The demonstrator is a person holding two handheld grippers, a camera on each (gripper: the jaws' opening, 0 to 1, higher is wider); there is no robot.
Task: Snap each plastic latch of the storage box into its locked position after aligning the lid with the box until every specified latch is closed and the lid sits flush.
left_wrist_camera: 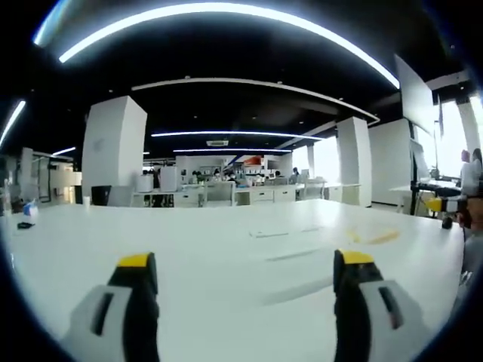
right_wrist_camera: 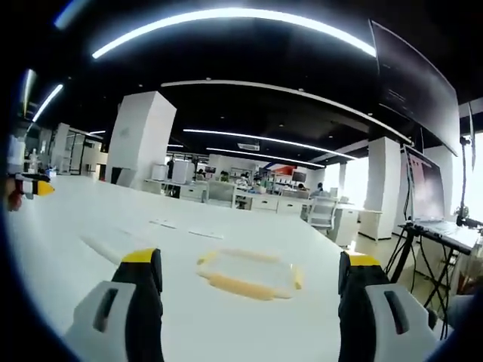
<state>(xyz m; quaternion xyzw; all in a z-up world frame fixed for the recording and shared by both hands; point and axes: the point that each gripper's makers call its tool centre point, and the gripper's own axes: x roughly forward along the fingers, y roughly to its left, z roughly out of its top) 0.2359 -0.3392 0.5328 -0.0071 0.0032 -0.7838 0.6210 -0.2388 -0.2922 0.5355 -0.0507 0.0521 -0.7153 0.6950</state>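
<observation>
A clear plastic storage box [right_wrist_camera: 249, 275] with yellow latches along its edges lies on the white table [right_wrist_camera: 68, 256], a short way ahead of my right gripper [right_wrist_camera: 249, 258] and between the lines of its jaws. That gripper is open and holds nothing. In the left gripper view the same box [left_wrist_camera: 375, 237] is a faint yellowish shape far off to the right. My left gripper [left_wrist_camera: 245, 259] is open over bare table [left_wrist_camera: 189, 279], with nothing between its fingers. Whether the lid sits on the box I cannot tell.
Each gripper shows at the other view's edge: right gripper [left_wrist_camera: 444, 204], left gripper [right_wrist_camera: 26, 187]. Thin flat pieces [left_wrist_camera: 269, 234] lie mid-table. A monitor on a stand [right_wrist_camera: 426, 188] is at the right. White pillars [left_wrist_camera: 113, 151] and desks stand beyond the table.
</observation>
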